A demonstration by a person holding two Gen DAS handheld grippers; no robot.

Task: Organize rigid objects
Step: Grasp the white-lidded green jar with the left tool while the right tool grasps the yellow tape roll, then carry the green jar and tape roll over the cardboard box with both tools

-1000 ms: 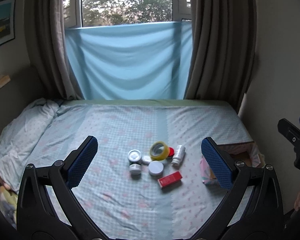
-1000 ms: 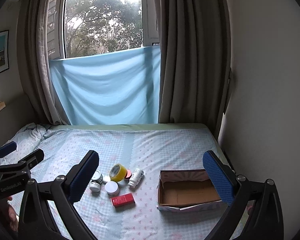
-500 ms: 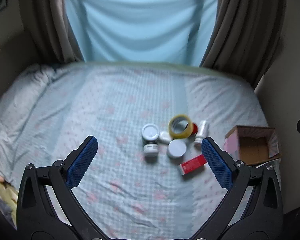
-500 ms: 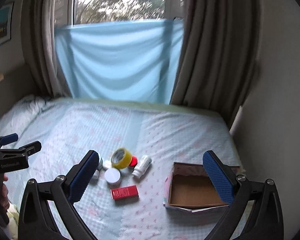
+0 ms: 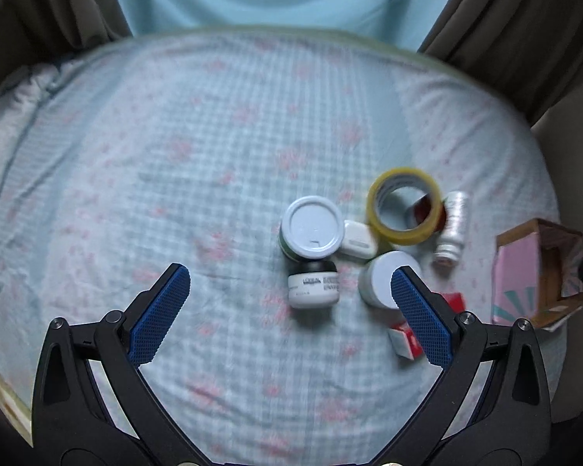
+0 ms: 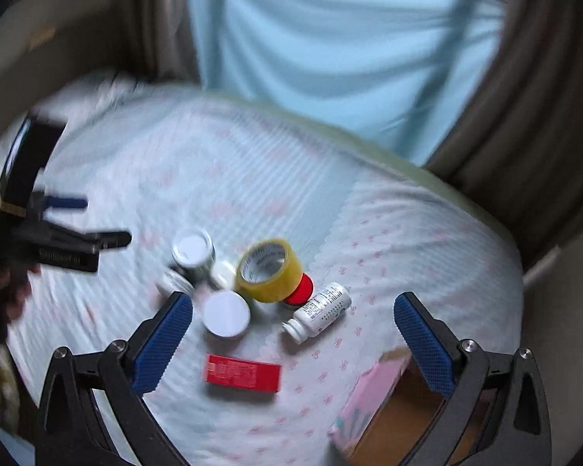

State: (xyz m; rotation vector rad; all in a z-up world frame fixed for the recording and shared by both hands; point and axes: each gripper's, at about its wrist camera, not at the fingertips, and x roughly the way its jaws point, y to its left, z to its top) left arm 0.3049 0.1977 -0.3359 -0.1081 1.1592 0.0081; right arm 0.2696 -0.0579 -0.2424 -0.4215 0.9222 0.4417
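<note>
- Left wrist view: left gripper (image 5: 291,295) spread wide, nothing between the blue pads, poised above the bed sheet (image 5: 175,155) just short of the cluster.
- Cluster all loose on the sheet: large white-lidded jar (image 5: 311,227) upright; small white L'Oréal jar (image 5: 313,285) just in front, touching it; small white case (image 5: 357,239) wedged between the jar and the yellow tape roll (image 5: 404,206), which leans on a red-capped item seen through its hole; white bottle (image 5: 452,229) on its side beside the roll; second white-lidded jar (image 5: 384,275) partly behind the right pad; red box (image 5: 408,339) also partly hidden.
- Cardboard box (image 5: 540,272) at far right edge, well apart from the cluster; what shows of its inside looks bare (mostly cut off by the frame).
- Right wrist view (blurred): right gripper (image 6: 293,334) likewise wide open and empty, over the red box (image 6: 243,372) and bottle (image 6: 318,312). Cardboard box (image 6: 373,400) at lower right, brown floor bare where visible.
- Tape roll (image 6: 270,268) and jars (image 6: 225,312) sit as in the other view.
- Judgement: nothing sorted yet; every item remains to be moved, presumably into the box.
</note>
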